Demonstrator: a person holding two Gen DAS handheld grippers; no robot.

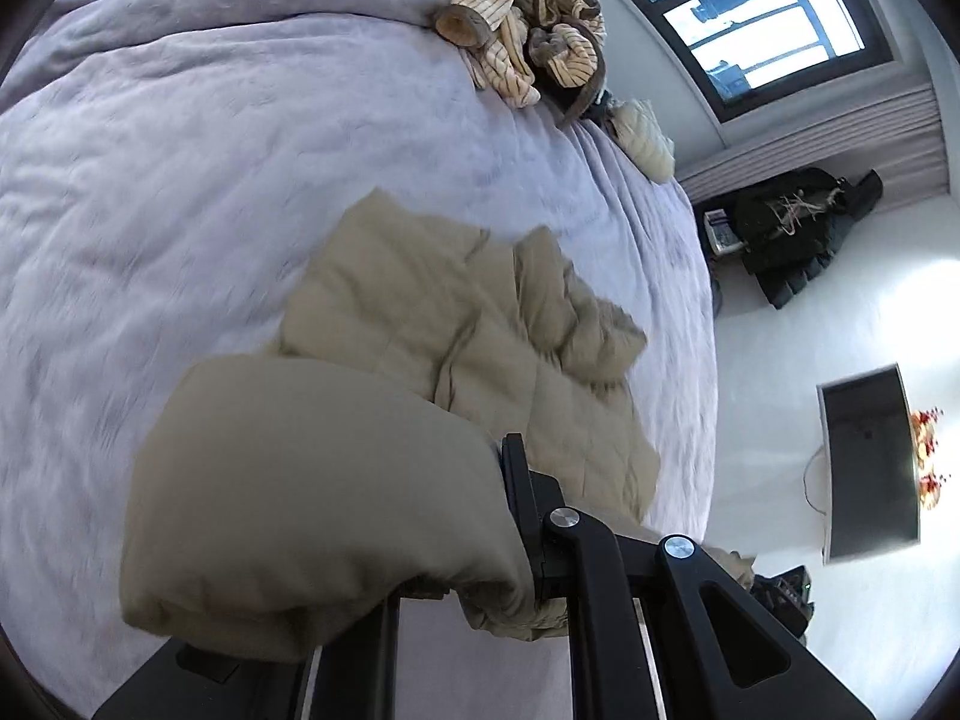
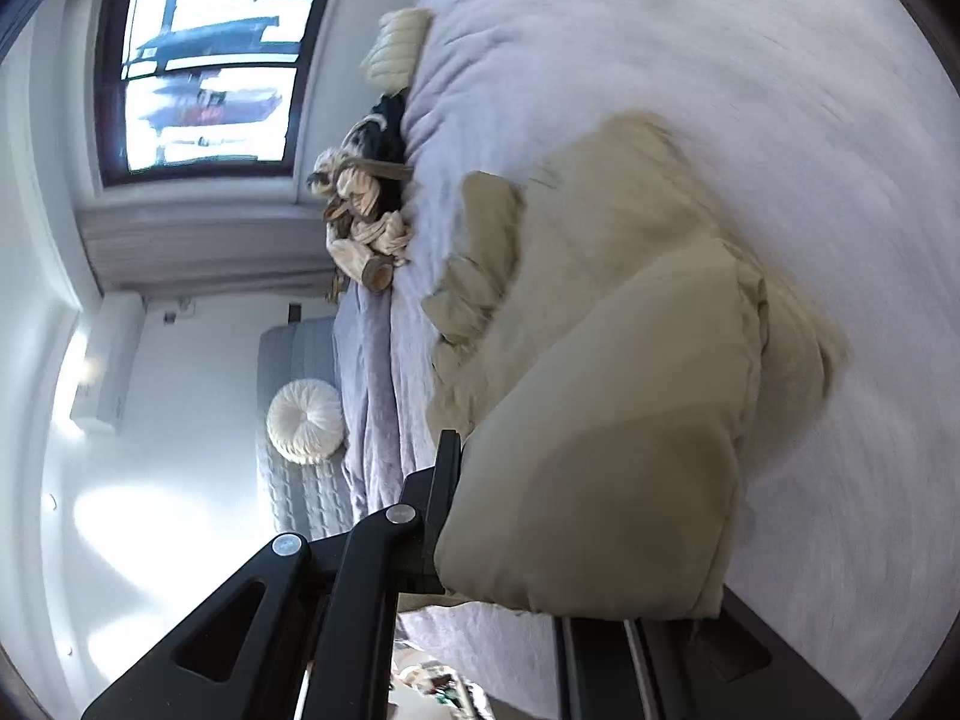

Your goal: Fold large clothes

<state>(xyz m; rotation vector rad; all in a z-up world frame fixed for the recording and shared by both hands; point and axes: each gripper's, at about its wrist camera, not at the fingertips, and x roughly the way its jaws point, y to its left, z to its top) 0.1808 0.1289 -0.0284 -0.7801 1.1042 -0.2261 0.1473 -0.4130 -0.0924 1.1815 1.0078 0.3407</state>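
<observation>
The tan padded jacket (image 1: pixel 456 324) lies on the lilac bed cover (image 1: pixel 150 192), near the bed's side edge, with one end lifted off it. That raised end is what the coming move turns on: both grippers have hold of it, and the rest of the garment runs away from the jaws, forward and down onto the bed, so its long axis follows the line each gripper points along. The left gripper (image 1: pixel 510 516) has its jaws pinched nearly together on a thick fold of the fabric, which bulges out to one side of the one black finger (image 1: pixel 517 480) that shows. The right gripper (image 2: pixel 456 510) is likewise clamped on a puffy fold; one finger is visible, the other is hidden under cloth. Neither hand is clearly nearer to the far end, since both grip the same near end, one at each side. Judging by this, the held end is to be carried forward over the part lying flat, and that part is rumpled, with a bunched section (image 1: pixel 576 306) that may fold unevenly.

Further out, a heap of striped cream clothes (image 1: pixel 522 42) sits near the bed's far corner, well apart from the jacket, with a pale quilted item (image 1: pixel 645 138) beside it. Nothing lies between the jaws and the far end. Beyond the bed are a window (image 2: pixel 204 60), a dark garment on the floor (image 1: pixel 792 234) and a round white cushion (image 2: pixel 306 420)
</observation>
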